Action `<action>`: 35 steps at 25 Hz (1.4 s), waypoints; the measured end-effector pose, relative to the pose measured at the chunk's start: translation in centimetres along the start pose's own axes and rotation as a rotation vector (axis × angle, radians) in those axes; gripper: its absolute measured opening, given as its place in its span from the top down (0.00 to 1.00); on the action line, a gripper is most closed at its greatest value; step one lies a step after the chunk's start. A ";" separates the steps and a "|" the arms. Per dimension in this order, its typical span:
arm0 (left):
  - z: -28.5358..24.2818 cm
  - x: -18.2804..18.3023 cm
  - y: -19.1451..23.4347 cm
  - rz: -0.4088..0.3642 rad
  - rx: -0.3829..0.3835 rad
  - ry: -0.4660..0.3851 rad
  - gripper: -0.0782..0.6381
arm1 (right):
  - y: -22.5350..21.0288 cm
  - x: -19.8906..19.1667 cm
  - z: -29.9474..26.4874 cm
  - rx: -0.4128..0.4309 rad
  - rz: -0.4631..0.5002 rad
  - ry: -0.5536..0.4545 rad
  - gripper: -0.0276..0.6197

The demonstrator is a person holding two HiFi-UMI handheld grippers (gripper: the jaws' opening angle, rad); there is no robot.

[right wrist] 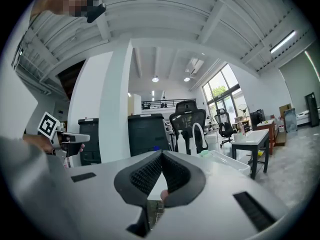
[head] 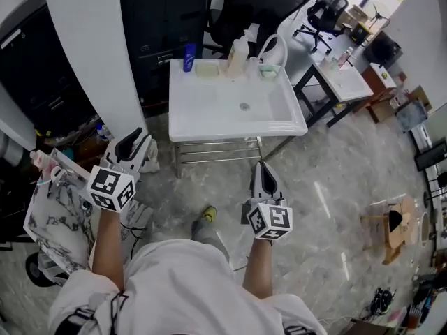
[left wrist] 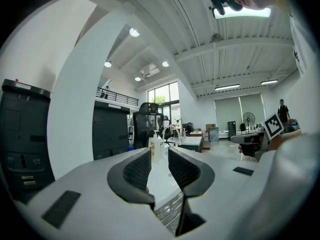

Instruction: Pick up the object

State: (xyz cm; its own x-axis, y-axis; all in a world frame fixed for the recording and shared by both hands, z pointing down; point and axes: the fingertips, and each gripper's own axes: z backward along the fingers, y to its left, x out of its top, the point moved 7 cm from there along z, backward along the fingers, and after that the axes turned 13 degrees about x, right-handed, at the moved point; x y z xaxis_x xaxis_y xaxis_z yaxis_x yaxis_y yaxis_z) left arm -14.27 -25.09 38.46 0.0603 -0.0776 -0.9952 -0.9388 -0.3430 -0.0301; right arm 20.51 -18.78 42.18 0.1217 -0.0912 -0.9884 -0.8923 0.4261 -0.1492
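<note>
Bottle (head: 237, 56) on sink table (head: 209, 114); left tongs (left wrist: 159, 156) apart, right tongs (right wrist: 161, 156) closed.

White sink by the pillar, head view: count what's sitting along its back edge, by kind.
Blue plastic bottle: 1
Pale pump bottles: 2, the second partly hidden
Yellow sponge-like block: 1
Green pad: 1
White arched faucet: 1
Total: 6

Pale pump bottle (head: 237, 56), upright at the white sink's (head: 230, 128) far rim
</note>
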 end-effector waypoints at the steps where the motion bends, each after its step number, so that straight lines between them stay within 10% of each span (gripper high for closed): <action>1: -1.8 0.1 -0.4 0.003 0.007 0.006 0.75 | -1.7 0.3 -1.0 0.005 -0.004 0.002 0.95; 13: -18.5 1.2 -4.3 0.001 0.059 0.036 0.75 | -17.3 2.3 -12.4 0.093 -0.046 0.013 0.95; 35: -36.6 -2.5 -0.2 -0.139 -0.101 0.203 0.75 | -22.9 0.6 -27.2 0.090 -0.086 0.073 0.95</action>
State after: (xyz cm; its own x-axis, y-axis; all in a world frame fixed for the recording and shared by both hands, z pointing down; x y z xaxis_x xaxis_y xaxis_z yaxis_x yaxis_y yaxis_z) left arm -1.79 -59.07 44.41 0.2629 -0.2061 -0.9426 -0.8788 -0.4543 -0.1458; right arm 29.18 -53.13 45.77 0.1607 -0.1945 -0.9676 -0.8372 0.4924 -0.2381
